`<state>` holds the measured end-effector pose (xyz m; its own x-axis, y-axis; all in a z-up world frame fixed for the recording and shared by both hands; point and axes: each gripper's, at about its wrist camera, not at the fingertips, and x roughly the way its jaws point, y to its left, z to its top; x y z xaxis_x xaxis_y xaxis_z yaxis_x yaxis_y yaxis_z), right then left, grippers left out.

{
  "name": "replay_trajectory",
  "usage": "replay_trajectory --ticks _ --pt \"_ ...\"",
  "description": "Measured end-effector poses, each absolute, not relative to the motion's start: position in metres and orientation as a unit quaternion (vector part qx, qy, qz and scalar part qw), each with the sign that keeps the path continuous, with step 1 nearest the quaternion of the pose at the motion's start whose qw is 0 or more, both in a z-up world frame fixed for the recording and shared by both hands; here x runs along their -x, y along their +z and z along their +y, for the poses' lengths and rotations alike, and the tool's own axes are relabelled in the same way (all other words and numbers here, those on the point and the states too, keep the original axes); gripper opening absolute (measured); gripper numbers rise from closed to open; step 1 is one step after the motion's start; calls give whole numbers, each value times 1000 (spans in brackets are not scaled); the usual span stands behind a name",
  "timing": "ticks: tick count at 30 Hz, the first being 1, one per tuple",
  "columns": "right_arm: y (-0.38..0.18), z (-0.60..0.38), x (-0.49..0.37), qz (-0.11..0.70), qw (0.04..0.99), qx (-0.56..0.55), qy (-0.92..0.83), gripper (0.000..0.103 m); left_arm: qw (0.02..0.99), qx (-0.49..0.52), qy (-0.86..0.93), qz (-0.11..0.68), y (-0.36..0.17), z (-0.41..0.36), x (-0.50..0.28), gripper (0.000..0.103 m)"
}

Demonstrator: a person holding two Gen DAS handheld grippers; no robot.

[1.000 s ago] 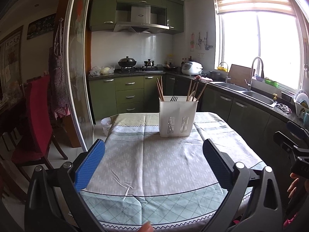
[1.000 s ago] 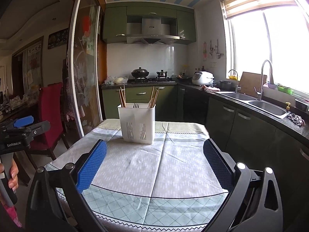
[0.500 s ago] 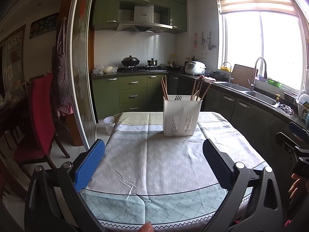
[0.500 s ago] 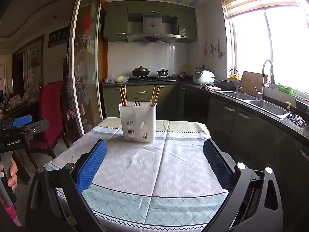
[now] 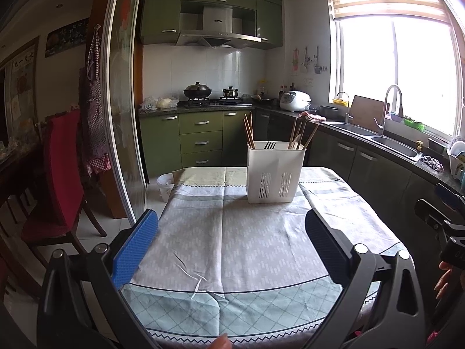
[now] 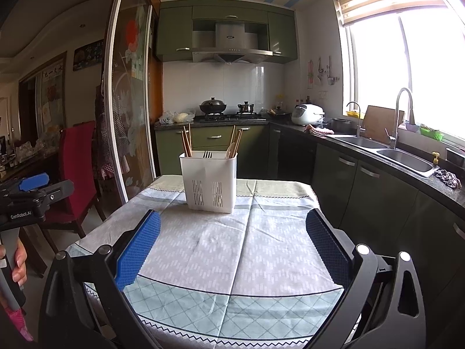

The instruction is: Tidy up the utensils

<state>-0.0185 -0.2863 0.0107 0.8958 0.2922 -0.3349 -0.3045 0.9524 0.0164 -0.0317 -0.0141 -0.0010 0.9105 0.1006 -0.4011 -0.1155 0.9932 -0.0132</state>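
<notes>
A white slotted utensil holder [image 5: 275, 172] [image 6: 209, 181] stands upright near the far end of the cloth-covered table [image 5: 247, 250] [image 6: 232, 256]. Wooden chopsticks [image 5: 249, 131] [image 6: 186, 142] stick up from its left compartment, fork tines [image 5: 269, 145] [image 6: 207, 154] show in the middle, and more chopsticks with a pale spoon [image 5: 302, 135] [image 6: 234, 144] lean in the right one. My left gripper [image 5: 231, 238] hangs open over the table's near end, holding nothing. My right gripper [image 6: 232, 240] is open too, well short of the holder.
A red-covered chair [image 5: 62, 174] [image 6: 77, 168] and a glass sliding door [image 5: 125, 116] stand left of the table. Green cabinets with a double sink [image 5: 386, 142] [image 6: 401, 160] run along the right. A white bin [image 5: 165, 184] sits on the floor by the far left corner.
Both views have tilted and drifted slightly, so the holder sits a little further right and higher in the left wrist view. Both grippers stay open; nothing on the table moved.
</notes>
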Motion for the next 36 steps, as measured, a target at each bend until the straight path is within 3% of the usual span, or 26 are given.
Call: replay_trajectory --ticks 36 --pt "3 -285 12 176 972 20 155 99 973 15 71 219 -5 -14 26 96"
